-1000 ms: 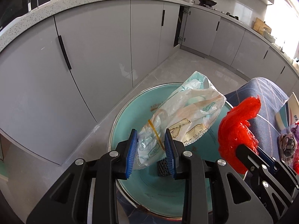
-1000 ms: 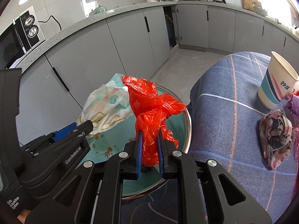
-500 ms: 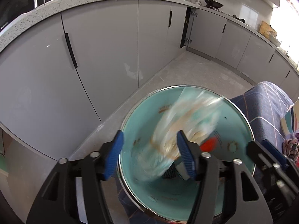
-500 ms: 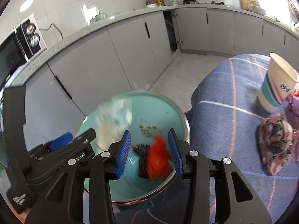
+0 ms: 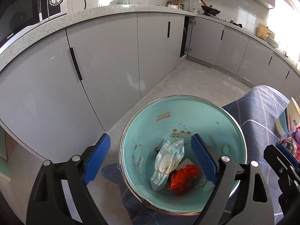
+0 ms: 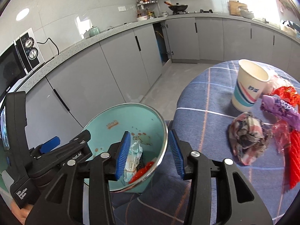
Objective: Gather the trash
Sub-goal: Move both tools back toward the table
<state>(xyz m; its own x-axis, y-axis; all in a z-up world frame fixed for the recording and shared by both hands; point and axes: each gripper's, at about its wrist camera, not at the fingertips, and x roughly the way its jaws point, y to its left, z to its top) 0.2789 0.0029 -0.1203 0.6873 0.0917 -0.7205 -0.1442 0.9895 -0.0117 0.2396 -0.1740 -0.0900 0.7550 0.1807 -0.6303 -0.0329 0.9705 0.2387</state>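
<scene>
A teal trash bin [image 5: 180,98] with a metal rim stands beside the table. At its bottom lie a clear printed plastic bag [image 5: 169,161] and a crumpled red plastic bag [image 5: 184,176]. My left gripper [image 5: 150,157] hovers above the bin's mouth, its jaws opening wide with nothing between the pads. My right gripper [image 6: 150,153] hangs over the bin's rim [image 6: 131,104] on the table side, jaws opening, holding nothing. Both bags [image 6: 134,155] show inside the bin below it.
The table's blue checked cloth [image 6: 206,103] carries a paper cup [image 6: 247,86], a crumpled patterned wrapper [image 6: 247,135], a purple wrapper [image 6: 281,108] and red mesh [image 6: 294,161]. Grey cabinets [image 5: 105,60] and a worktop with a microwave [image 5: 28,9] curve behind the bin.
Both grippers opened and let go of their bags. The clear bag and the red bag dropped to the bottom of the bin. Both hands rose slightly.
</scene>
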